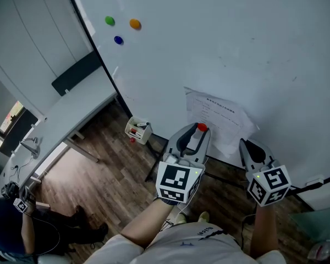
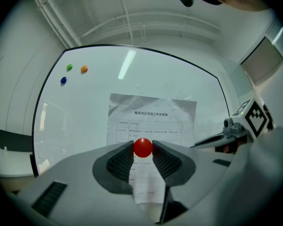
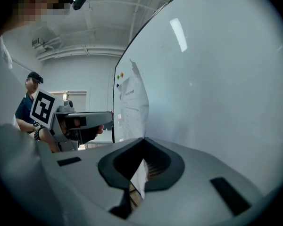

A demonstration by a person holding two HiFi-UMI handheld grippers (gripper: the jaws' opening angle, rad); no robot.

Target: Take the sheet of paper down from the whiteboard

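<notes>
A printed sheet of paper (image 1: 217,117) hangs crumpled on the whiteboard (image 1: 236,48). My left gripper (image 1: 198,130) points at its lower left part, jaws shut on a round red magnet (image 1: 201,127). In the left gripper view the magnet (image 2: 143,147) sits between the pads in front of the paper (image 2: 152,119); whether it touches the board I cannot tell. My right gripper (image 1: 246,146) is at the sheet's lower right edge. In the right gripper view a strip of the paper (image 3: 140,175) runs between its shut jaws. The left gripper (image 3: 104,120) shows beside it.
Green (image 1: 109,21), orange (image 1: 134,23) and blue (image 1: 118,39) magnets sit at the board's upper left. A small box of pens (image 1: 137,130) stands on the floor by the board's foot. A grey table (image 1: 71,114) is at left. Another person (image 1: 22,224) sits at lower left.
</notes>
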